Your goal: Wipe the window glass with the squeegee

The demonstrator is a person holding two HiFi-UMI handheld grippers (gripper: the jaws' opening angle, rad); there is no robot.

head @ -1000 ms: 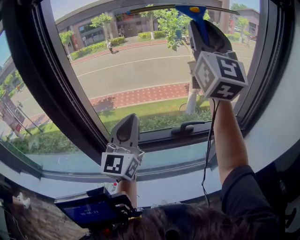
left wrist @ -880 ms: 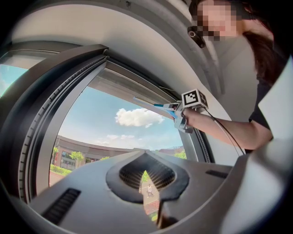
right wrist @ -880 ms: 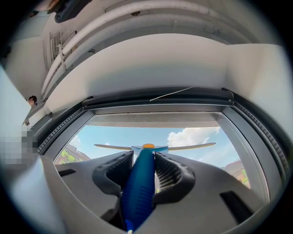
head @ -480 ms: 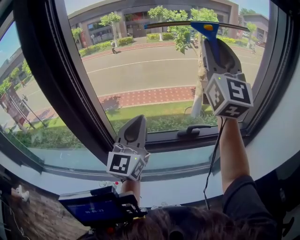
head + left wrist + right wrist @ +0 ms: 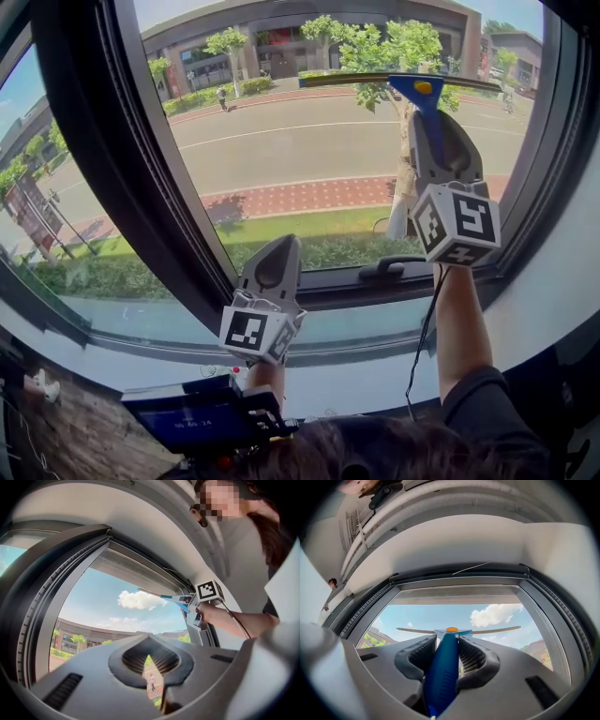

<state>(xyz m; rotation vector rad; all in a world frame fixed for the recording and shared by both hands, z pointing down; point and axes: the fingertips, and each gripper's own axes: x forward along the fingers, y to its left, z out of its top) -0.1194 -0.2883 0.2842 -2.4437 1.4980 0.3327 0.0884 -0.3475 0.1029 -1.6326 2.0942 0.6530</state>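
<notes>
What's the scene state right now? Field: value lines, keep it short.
tool: blue-handled squeegee, blade roughly level, high on the window glass
right gripper: shut on the squeegee, arm raised
left gripper: shut, holds nothing, low near the bottom frame
window handle: on the bottom frame, below the right gripper
</notes>
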